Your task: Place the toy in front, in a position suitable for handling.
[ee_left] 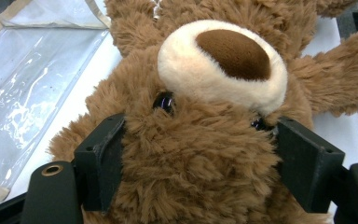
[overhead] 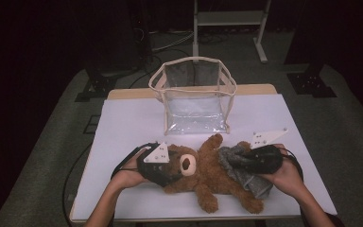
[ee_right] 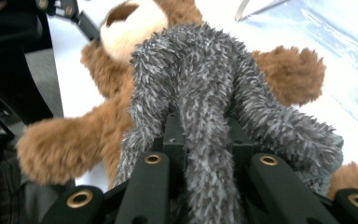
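Left claw [overhead: 170, 166] spread wide, right claw [overhead: 243, 160] pinched tight, both held low.

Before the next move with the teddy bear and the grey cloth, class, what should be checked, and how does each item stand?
1. Right gripper pinches grey fuzzy cloth: ok.
2. Left gripper jaws flank the teddy bear head: ok; pads pressing: cannot tell.
3. Cloth is on the bear: not ok, it lies bunched beside the body.
4. Clear bag stands upright behind the bear: ok.
5. Bear lies fully on the white table: ok.
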### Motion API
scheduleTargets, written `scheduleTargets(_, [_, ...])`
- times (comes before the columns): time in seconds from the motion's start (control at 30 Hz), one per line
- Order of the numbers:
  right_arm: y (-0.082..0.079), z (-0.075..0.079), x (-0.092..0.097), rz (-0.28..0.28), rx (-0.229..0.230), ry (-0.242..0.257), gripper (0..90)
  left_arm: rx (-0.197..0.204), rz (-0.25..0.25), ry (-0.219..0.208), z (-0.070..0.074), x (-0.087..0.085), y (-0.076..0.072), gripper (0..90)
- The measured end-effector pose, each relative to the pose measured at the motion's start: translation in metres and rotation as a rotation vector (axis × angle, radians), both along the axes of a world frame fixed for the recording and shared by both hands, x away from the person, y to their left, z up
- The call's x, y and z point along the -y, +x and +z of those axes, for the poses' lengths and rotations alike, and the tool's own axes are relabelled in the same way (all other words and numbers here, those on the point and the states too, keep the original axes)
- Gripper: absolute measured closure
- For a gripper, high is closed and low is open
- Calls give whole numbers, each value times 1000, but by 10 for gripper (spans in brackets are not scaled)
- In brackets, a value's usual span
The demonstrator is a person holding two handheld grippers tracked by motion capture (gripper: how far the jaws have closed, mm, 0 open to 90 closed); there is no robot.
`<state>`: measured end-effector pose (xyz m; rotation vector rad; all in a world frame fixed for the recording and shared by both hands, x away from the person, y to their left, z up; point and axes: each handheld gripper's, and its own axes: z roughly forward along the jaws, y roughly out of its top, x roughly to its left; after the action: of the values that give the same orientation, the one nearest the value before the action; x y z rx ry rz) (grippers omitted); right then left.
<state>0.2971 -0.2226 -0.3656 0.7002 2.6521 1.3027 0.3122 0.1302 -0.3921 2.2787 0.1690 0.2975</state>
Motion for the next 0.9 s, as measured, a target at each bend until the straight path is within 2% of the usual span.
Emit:
scheduleTargets(0.27, [-26, -7, 12, -2, -27, -24, 748, -17, 5, -24, -2, -3, 3, 240])
scheduleTargets(0.43, [-30, -11, 11, -4, -31, -33, 746, -18, -2, -25, -3, -3, 2, 246])
scheduleTargets(0.57, [-23, -16, 10, -13, -28, -34, 747, -4, -10, -42, -6, -3, 2, 247])
scheduleTargets(0.8, [2, -13, 16, -51, -37, -9, 748, -16, 5, -73, -10, 5, 3, 261])
scheduleTargets(0.9, [5, -12, 17, -57, -34, -7, 748, -9, 8, -67, -10, 8, 3, 273])
